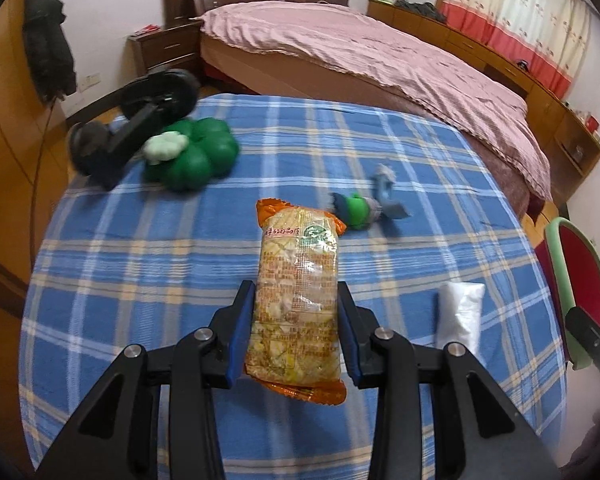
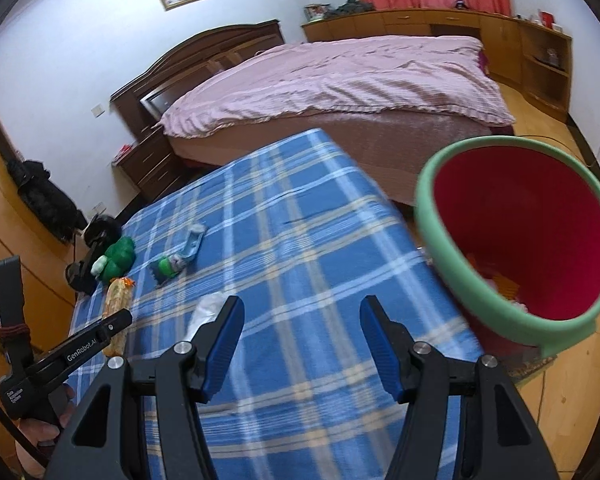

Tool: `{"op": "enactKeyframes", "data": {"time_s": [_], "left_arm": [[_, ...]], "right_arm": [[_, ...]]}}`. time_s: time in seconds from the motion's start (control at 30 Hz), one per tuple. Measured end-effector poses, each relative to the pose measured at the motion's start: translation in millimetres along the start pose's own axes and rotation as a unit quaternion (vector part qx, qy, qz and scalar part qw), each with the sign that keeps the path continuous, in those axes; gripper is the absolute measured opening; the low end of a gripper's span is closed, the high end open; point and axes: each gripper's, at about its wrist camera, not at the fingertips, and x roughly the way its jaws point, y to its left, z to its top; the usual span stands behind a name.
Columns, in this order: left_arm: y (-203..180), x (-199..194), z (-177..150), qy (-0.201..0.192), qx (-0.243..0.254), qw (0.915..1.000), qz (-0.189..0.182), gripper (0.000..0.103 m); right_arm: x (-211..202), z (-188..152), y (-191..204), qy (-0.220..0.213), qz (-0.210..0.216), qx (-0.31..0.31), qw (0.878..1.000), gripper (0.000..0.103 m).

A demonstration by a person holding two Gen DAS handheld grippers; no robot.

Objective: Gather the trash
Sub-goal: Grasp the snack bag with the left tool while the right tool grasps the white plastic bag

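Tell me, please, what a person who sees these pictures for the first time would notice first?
First, the orange snack packet held between the fingers of the left gripper, above the blue checked tablecloth. Next, the red bin with a green rim beside the table's right edge, near the open, empty right gripper. Then the green plush toy at the table's far left.

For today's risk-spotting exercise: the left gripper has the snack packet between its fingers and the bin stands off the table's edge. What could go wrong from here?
1. The left gripper pinches the slick snack packet near one end; it could slip out during carrying.
2. The red bin stands beside the table, so a short release might drop the packet on the floor.
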Motion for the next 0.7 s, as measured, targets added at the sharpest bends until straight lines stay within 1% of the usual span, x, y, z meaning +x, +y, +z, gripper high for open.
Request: {"op": "enactKeyframes", "data": {"time_s": [0.13, 0.4, 0.7], "left_arm": [[17.6, -4.3, -2.9, -0.005, -0.015, 0.9998, 0.011, 0.039], [42.1, -4.2, -9.0, -0.006, -0.042, 0.9990, 0.015, 0.039], [51.1, -0.4, -13.7, 0.000, -0.054, 0.9984, 0.015, 0.039]], "right_arm": [[11.1, -5.1, 19.2, 0.015, 0.012, -0.018, 1.000, 0.063], [38.4, -17.3, 55.0, 0.051, 0.026, -0.051, 0.997, 0.063], [57.1, -25.7, 69.8, 0.071, 0.023, -0.070, 0.995, 0.063]]}}
